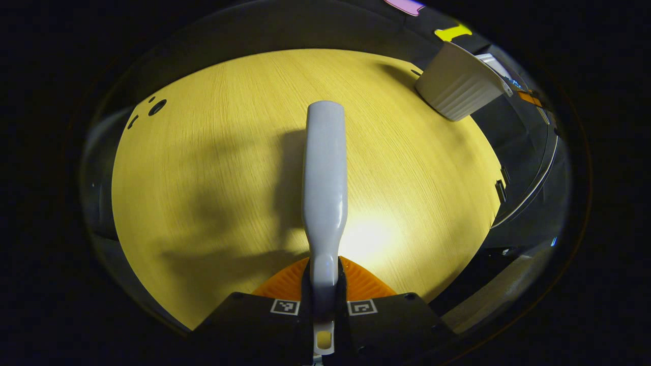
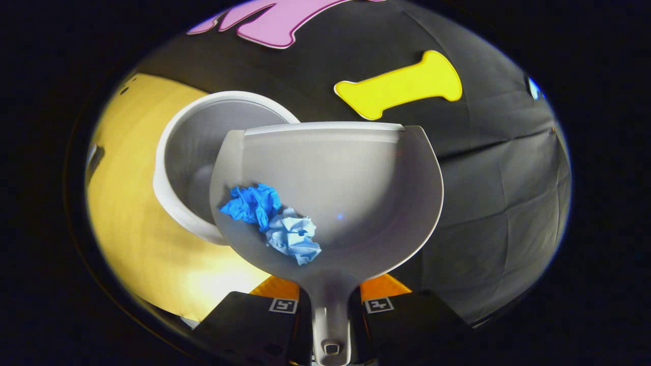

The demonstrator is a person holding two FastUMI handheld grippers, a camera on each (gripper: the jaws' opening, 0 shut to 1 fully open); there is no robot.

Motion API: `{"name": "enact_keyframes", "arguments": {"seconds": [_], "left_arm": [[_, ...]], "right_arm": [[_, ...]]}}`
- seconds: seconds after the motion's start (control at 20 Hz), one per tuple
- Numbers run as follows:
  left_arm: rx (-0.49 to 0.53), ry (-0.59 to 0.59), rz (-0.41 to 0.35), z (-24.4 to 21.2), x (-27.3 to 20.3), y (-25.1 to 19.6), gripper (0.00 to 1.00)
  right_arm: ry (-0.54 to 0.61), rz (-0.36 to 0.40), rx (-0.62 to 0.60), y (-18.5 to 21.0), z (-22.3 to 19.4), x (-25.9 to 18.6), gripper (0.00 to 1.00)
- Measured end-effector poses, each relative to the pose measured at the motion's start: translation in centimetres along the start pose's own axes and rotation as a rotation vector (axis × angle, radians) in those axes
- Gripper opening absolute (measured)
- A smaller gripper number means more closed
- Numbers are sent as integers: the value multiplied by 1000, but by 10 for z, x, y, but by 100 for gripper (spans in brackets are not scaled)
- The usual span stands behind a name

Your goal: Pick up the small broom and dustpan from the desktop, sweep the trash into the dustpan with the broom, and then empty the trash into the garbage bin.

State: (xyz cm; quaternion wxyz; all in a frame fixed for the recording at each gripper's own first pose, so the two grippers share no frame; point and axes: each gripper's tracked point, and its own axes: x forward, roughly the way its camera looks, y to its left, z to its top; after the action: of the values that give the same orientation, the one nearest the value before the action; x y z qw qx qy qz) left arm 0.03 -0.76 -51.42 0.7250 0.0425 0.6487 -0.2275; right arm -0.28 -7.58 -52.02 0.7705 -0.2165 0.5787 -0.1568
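The fingers (image 1: 305, 297) of the left gripper (image 1: 324, 305) pinch the handle of the small broom (image 1: 324, 183), pressed against it from either side. In the left gripper view the broom's pale grey body runs straight forward from the grip over the bare yellow table (image 1: 203, 178), and its bristle end cannot be made out. The garbage bin (image 1: 457, 86) stands at the table's far right edge, well apart from the broom, so this hand looks parked, held level above the table while the other does the work

In the right gripper view the fingers (image 2: 300, 305) of the right gripper (image 2: 330, 305) clamp the dustpan (image 2: 356, 173) by its stem. The pan is lifted off the table and tilted, its left side overlapping the bin's (image 2: 173, 203) open mouth. Two crumpled paper balls, a dark blue one (image 2: 252, 203) and a light blue one (image 2: 292, 236), lie touching on the pan's left slope, near the rim closest to the bin

The risk, as I judge it, lies in the pour: most of the pan hangs right of the bin rather than above it, so a forward tip over the far lip could send the paper past the bin. A sideways roll toward the bin looks safer, though a quick one might bounce the light balls off the bin's rim onto the table
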Motion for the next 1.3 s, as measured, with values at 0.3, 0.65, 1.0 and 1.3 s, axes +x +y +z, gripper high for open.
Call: {"name": "enact_keyframes", "arguments": {"seconds": [0.3, 0.65, 1.0, 1.3], "left_arm": [[-2, -5, -5, -4, 2, -2, 20], [-25, -8, -19, -6, 2, -7, 20], [-28, -26, -37, -6, 5, -4, 20], [-39, -30, -40, -7, 7, -4, 20]], "right_arm": [[21, -9, -145, -4, 6, -1, 33], [18, -49, -295, -42, 3, -39, 33], [14, -69, -493, -46, 17, -24, 33], [1, -82, -603, -61, 19, -25, 33]]}}
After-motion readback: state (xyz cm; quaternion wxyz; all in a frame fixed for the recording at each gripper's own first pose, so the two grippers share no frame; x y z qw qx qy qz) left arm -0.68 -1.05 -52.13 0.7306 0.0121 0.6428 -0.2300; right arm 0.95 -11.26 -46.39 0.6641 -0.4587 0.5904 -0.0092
